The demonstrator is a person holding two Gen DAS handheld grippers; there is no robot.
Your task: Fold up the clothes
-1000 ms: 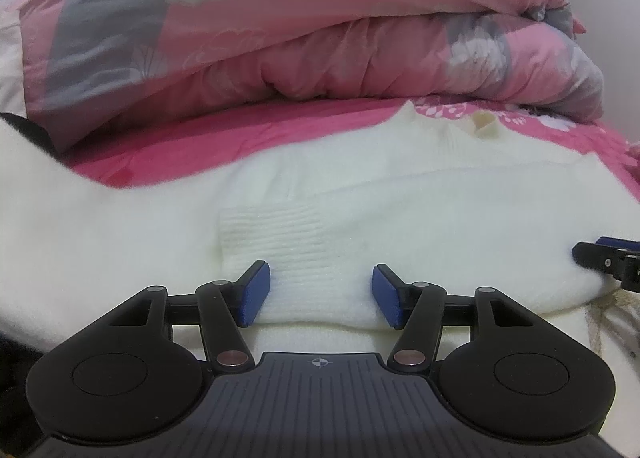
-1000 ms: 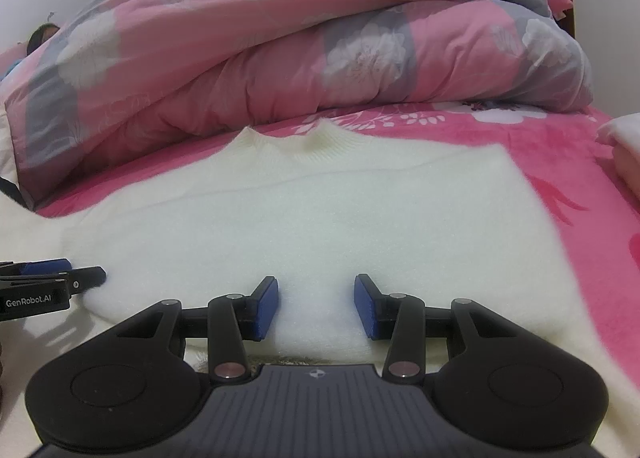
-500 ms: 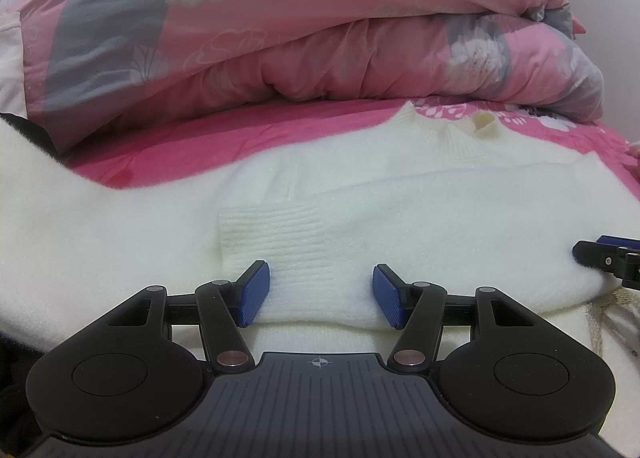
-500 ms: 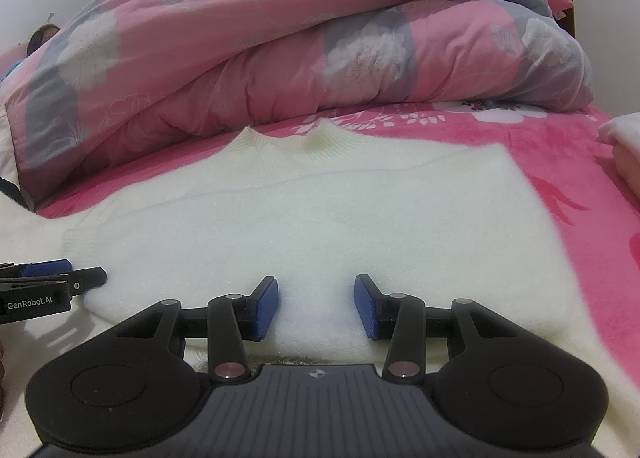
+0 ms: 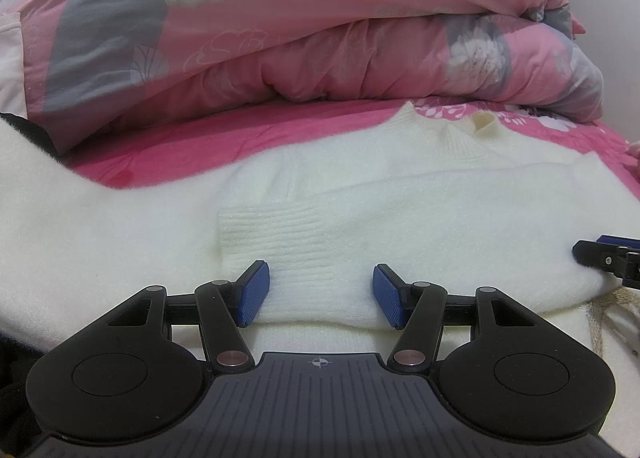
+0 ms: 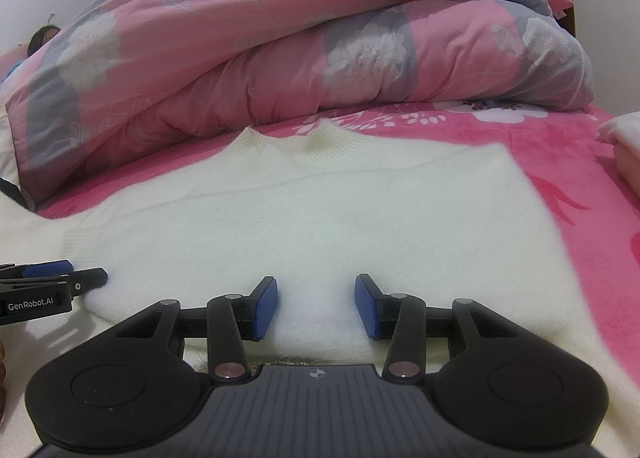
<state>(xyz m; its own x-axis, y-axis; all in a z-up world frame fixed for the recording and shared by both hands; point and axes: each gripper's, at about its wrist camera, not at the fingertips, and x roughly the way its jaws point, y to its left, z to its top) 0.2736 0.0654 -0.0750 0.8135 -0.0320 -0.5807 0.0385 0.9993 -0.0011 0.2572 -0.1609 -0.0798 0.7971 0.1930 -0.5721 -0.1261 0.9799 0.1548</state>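
A white knitted sweater [image 6: 328, 226] lay spread across the middle of both views, on a bright pink bedspread [image 6: 568, 162], its ribbed collar [image 6: 320, 142] toward the upper centre of the right wrist picture and a heaped pink and grey floral duvet [image 6: 256, 42] filling the upper half behind it. In the left wrist picture one sleeve was folded across the body, its ribbed cuff [image 5: 276, 226] sitting left of centre, just above the fingers. The left gripper [image 5: 321, 294] stood with its jaws partly spread at the lower centre, the near folded edge of the knit lying between the blue pads; whether the pads pressed the cloth was hard to tell, though a gap seemed to show on each side. The right gripper [image 6: 316, 308] likewise had its jaws apart, a little narrower, over the near edge with nothing clamped. Each gripper's tip showed at the side edge of the other's view. The sweater looked soft, fluffy and thick, light enough to lift but likely to sag and drag on the fuzzy bedspread, so it would probably fold best if taken at the two near corners of the hem, through both layers, rather than by a single loose ply. A folded pale garment [image 6: 624, 146] rested at the right edge.
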